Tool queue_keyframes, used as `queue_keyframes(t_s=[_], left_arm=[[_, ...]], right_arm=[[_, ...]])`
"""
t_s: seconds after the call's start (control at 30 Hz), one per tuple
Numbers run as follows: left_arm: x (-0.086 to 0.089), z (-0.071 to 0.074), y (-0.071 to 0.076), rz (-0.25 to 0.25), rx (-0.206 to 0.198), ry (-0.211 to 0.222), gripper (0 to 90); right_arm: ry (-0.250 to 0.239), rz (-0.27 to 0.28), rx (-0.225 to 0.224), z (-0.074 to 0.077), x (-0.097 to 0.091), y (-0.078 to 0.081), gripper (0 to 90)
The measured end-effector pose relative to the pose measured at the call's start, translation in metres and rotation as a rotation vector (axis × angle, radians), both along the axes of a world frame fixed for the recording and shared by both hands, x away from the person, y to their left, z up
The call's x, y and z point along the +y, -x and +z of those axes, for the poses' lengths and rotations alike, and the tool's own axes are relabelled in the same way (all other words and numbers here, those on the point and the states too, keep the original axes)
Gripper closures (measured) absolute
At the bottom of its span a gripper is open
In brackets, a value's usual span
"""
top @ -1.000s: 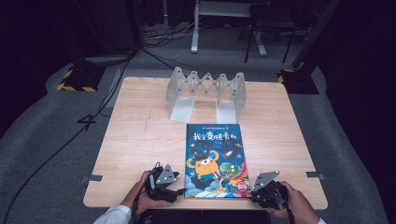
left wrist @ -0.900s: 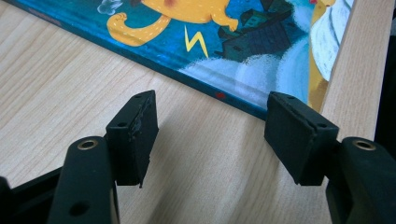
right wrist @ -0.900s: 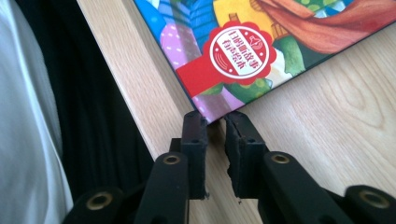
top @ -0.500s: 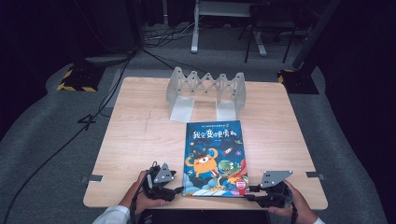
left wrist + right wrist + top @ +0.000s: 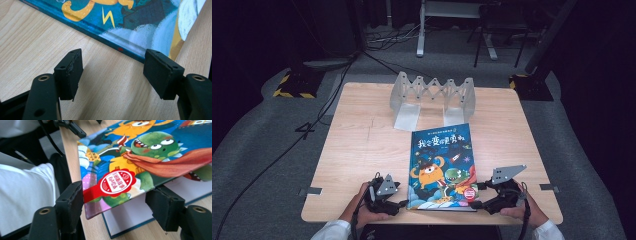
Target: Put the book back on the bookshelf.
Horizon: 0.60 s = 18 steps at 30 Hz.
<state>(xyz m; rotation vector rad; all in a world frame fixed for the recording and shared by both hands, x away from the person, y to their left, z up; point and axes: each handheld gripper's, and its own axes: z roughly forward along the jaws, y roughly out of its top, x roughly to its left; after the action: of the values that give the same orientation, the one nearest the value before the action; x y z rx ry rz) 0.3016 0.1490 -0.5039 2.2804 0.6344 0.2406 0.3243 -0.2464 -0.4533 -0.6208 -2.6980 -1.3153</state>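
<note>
While the book [image 5: 443,167] lay near the counter's [image 5: 357,145] front edge, its cover corner stood lifted.
Right gripper [image 5: 117,207] fingers, just opening, straddled that corner without pressing; left gripper [image 5: 113,72] fingers gaped empty beside the book's spine.

Left gripper [image 5: 401,203] jaws apart, right gripper [image 5: 478,196] jaws just opening

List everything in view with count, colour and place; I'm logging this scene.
book: one, blue cover with orange and green monsters, near middle of table, cover corner lifted off the pages
rack: one, grey, zigzag, far side of table
table: one, light wood, centre
left gripper: one, black, open, by the book's near left corner
right gripper: one, black, jaws just opened, lifted cover corner between them, unpressed
hands: two, white sleeves, bottom edge
</note>
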Motion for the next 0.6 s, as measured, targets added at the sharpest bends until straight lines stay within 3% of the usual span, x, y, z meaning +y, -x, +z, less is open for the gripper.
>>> queue_keyframes(t_s=[0.23,0.6], left_arm=[[0.000,0.000,0.000,-0.001,-0.001,0.001,32.3],[0.000,0.000,0.000,-0.001,-0.001,0.001,32.3]], right_arm=[[-0.039,0.067,0.072,-0.002,-0.006,-0.016,27.7],[-0.094,0.022,0.101,-0.004,-0.010,-0.021,27.4]])
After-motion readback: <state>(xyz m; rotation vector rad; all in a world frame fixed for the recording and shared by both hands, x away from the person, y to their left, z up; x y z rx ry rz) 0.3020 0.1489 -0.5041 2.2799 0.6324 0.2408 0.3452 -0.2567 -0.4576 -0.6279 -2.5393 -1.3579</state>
